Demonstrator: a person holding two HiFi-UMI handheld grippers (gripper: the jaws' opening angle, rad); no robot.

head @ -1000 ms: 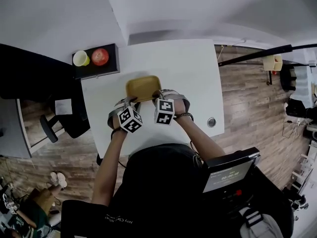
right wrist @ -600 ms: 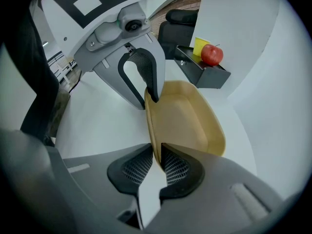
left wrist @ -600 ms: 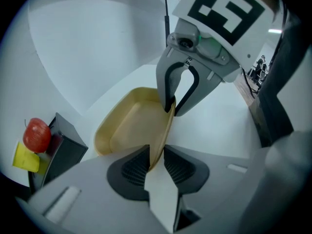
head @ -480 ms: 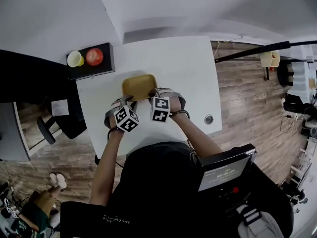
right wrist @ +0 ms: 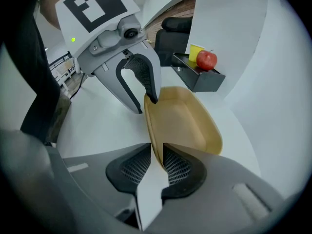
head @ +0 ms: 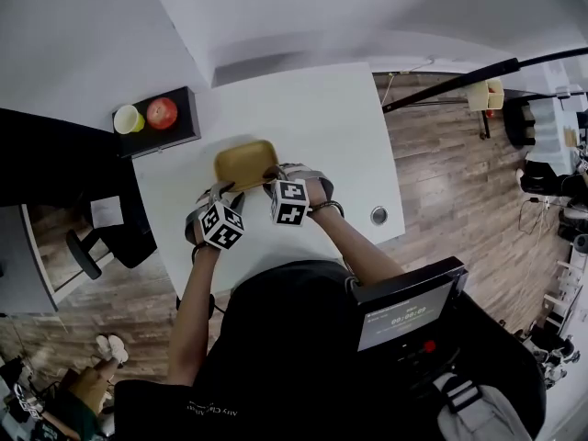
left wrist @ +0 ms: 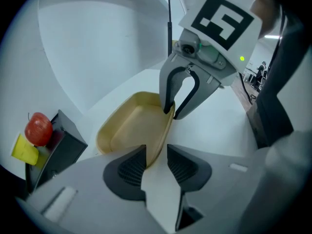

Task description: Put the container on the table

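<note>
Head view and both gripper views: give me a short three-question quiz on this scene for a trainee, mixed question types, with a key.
1. True or false: the red apple lies inside the shallow yellow plastic container.
2. Multiple choice: what stands beside the apple on the black box? A) a yellow cup B) a blue bowl C) a green bottle
3. Short answer: which part of the container is the right hand-held gripper shut on?

Key: 1 false, the container is empty; 2 A; 3 its rim, on the side nearest the person.
</note>
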